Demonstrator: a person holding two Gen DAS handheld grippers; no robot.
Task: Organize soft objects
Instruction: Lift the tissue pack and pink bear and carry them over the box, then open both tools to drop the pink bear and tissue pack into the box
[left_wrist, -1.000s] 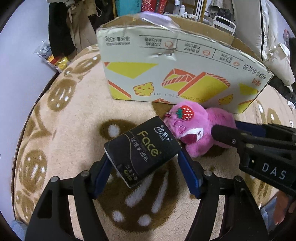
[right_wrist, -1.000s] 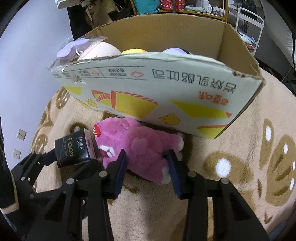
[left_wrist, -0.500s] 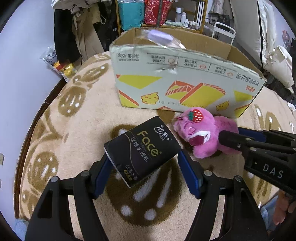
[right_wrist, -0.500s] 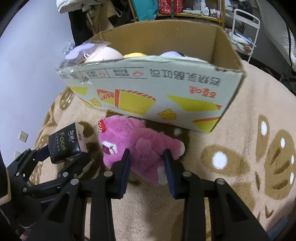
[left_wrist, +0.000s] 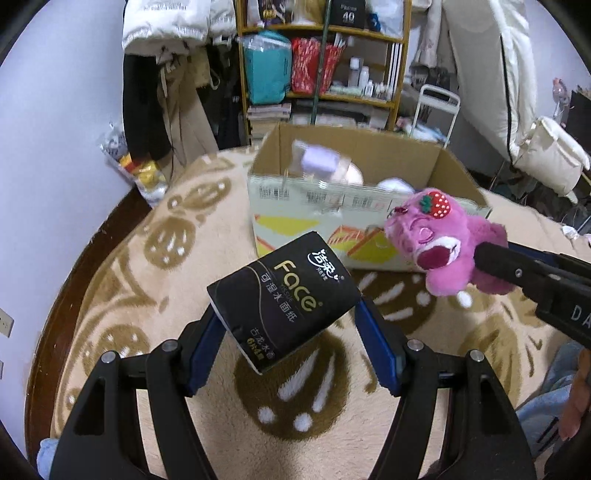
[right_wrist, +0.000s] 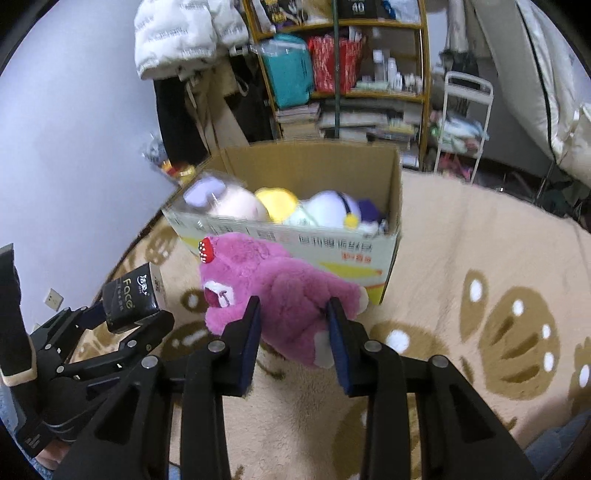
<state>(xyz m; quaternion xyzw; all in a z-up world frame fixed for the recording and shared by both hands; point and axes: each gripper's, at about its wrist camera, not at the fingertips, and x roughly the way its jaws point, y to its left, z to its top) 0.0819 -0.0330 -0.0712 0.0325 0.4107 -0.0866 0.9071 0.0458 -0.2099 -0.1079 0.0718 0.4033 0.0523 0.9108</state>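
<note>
Left gripper (left_wrist: 288, 325) jaws clamp tissue pack (left_wrist: 284, 299); right gripper (right_wrist: 293, 317) jaws squeeze pink plush (right_wrist: 280, 291).

The left tongs (left_wrist: 286, 334) hold a tissue pack (left_wrist: 282, 301) clear above the rug (left_wrist: 177, 266); just to their right, the right tongs (right_wrist: 293, 332) hold a plush bear (right_wrist: 280, 295), also off the rug. Behind both stands an open cardboard box (right_wrist: 332, 162) on the rug, with several plush toys (right_wrist: 280, 208) inside along its near wall. Behind the box a shelf unit (left_wrist: 325, 62) stands against the wall, hanging clothes (left_wrist: 162, 92) to its left and a small rack (left_wrist: 437, 107) to its right.
</note>
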